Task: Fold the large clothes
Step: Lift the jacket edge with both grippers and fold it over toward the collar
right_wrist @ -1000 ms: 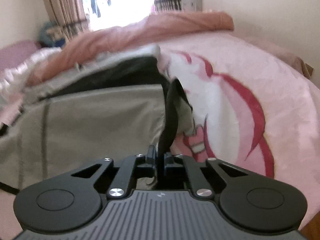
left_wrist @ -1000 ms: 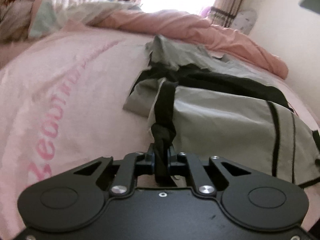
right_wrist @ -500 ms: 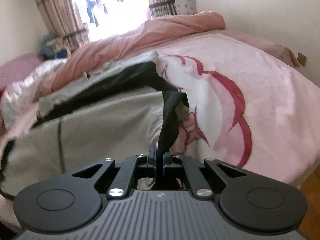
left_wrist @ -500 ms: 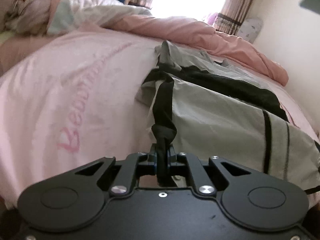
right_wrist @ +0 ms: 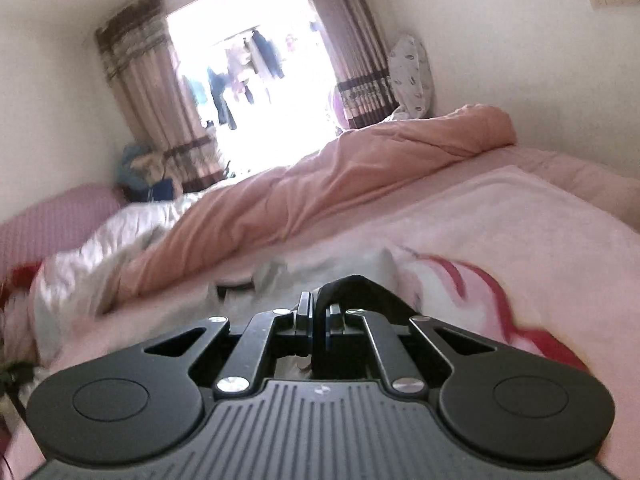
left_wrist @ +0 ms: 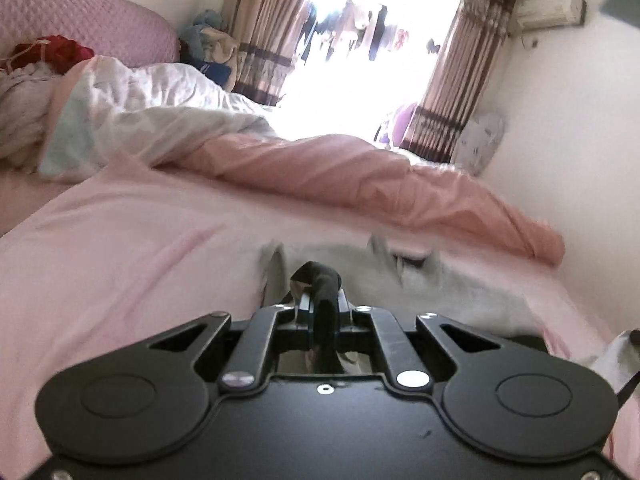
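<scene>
1. Fabric is what I have in both tools: the left gripper is pinched tight on a black band of the large grey garment with black trim, the band bunching up just above its fingertips.
2. My right gripper is pressed together on another black strip of the same garment, which arches out from between the fingers toward the right.
3. In the left wrist view the grey cloth spreads beyond and to the right of the gripper over the pale pink bedspread; its far edge looks crumpled and blurred.
4. In the right wrist view I see only a blurred pale patch of the garment ahead of the fingers, lying on the bedspread beside a red and white cartoon print.
5. A rumpled salmon-pink quilt lies across the bed behind the garment, well apart from both grippers.
6. Farther back, striped brown curtains frame a very bright window, and a quilted pink headboard stands at the left.
</scene>
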`<state>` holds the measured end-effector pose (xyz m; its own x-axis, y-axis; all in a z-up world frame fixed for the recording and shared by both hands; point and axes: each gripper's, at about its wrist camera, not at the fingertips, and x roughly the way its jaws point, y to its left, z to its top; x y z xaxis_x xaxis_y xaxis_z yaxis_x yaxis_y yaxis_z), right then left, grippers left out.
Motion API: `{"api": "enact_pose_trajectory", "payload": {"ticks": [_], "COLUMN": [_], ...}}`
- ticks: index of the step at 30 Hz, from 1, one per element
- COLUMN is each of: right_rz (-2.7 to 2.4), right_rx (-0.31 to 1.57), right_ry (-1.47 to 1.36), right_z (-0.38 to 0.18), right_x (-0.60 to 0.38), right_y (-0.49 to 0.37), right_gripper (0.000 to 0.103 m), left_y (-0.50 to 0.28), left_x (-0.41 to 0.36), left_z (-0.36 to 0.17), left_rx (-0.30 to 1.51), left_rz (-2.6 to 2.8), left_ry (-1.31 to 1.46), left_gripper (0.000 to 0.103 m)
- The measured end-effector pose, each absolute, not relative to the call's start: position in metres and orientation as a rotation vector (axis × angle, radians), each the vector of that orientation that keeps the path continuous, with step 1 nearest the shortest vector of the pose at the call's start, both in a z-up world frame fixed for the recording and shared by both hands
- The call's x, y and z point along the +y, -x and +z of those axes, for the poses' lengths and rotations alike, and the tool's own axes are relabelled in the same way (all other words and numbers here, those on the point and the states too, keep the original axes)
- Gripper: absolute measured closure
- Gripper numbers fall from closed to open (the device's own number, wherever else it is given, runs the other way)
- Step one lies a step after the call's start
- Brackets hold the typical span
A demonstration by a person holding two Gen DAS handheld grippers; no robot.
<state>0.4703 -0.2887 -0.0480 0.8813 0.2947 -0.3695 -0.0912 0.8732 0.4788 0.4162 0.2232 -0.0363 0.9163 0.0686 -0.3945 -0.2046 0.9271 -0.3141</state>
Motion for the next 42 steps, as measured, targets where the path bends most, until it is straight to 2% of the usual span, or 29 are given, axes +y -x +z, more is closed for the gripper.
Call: {"api": "enact_pose_trajectory", "payload": {"ticks": [6, 7, 8, 9, 10, 11, 13, 16, 19, 21, 23, 24, 25, 27, 31, 34, 35, 37, 38, 39, 42], "right_rz": [0.179, 0.176, 0.167, 0.137, 0.11, 0.098, 0.045, 0.061, 0.078, 0.127, 0.172, 0.193, 0.216, 0.279, 0.23, 0.225, 0.217, 0.212, 0.21, 0.186, 0.154], "right_rx": [0.533, 0.532, 0.525, 0.529, 0.522, 0.483, 0.412, 0.389, 0.37, 0.373, 0.351, 0.349, 0.351, 0.373, 0.402, 0.555, 0.561, 0.55, 0.542, 0.521, 0.418], "right_ry": [-0.577, -0.602, -0.623, -0.632, -0.632, -0.63, -0.601, -0.541, -0.494, -0.426, -0.337, -0.276, -0.225, -0.14, -0.039, 0.0, -0.005, -0.016, -0.021, -0.016, -0.066], "right_z": [-0.094, -0.103, -0.11, -0.116, -0.12, -0.123, -0.131, -0.144, -0.146, -0.135, -0.122, -0.118, -0.114, -0.112, -0.127, -0.146, -0.15, -0.152, -0.151, -0.149, -0.133], "right_x": [-0.279, -0.278, -0.277, -0.276, -0.276, -0.277, -0.275, -0.271, -0.268, -0.264, -0.254, -0.246, -0.239, -0.226, -0.2, -0.188, -0.187, -0.187, -0.187, -0.186, -0.194], "right_y": [-0.59, -0.606, -0.613, -0.622, -0.63, -0.631, -0.624, -0.616, -0.608, -0.601, -0.598, -0.597, -0.599, -0.604, -0.624, -0.642, -0.643, -0.641, -0.64, -0.636, -0.63], "right_gripper": [0.094, 0.083, 0.081, 0.075, 0.065, 0.06, 0.048, 0.047, 0.044, 0.042, 0.027, 0.014, 0.006, 0.004, 0.004, 0.01, 0.016, 0.051, 0.06, 0.081, 0.084], "left_y": [-0.532, -0.546, -0.56, -0.571, -0.577, -0.579, -0.581, -0.581, -0.575, -0.568, -0.575, -0.581, -0.592, -0.614, -0.648, -0.652, -0.654, -0.656, -0.657, -0.656, -0.646], "left_x": [0.246, 0.251, 0.256, 0.26, 0.264, 0.266, 0.269, 0.266, 0.254, 0.255, 0.252, 0.248, 0.246, 0.245, 0.26, 0.267, 0.266, 0.266, 0.268, 0.268, 0.259], "left_z": [-0.049, -0.054, -0.061, -0.065, -0.065, -0.064, -0.061, -0.065, -0.074, -0.083, -0.095, -0.1, -0.104, -0.111, -0.128, -0.141, -0.144, -0.146, -0.146, -0.144, -0.131], "left_rx": [0.413, 0.423, 0.422, 0.418, 0.401, 0.376, 0.33, 0.324, 0.309, 0.34, 0.371, 0.39, 0.415, 0.464, 0.543, 0.518, 0.526, 0.527, 0.531, 0.525, 0.424], "left_rz": [0.177, 0.182, 0.203, 0.228, 0.259, 0.285, 0.321, 0.292, 0.308, 0.256, 0.193, 0.178, 0.172, 0.172, 0.169, 0.172, 0.174, 0.172, 0.158, 0.154, 0.178], "left_ry": [0.392, 0.394, 0.402, 0.404, 0.397, 0.38, 0.33, 0.241, 0.125, 0.126, 0.121, 0.094, 0.062, 0.028, 0.144, 0.206, 0.195, 0.189, 0.211, 0.226, 0.233], "left_gripper": [0.095, 0.092, 0.09, 0.082, 0.069, 0.064, 0.062, 0.057, 0.042, 0.042, 0.038, 0.032, 0.029, 0.03, 0.038, 0.043, 0.047, 0.073, 0.079, 0.089, 0.093]}}
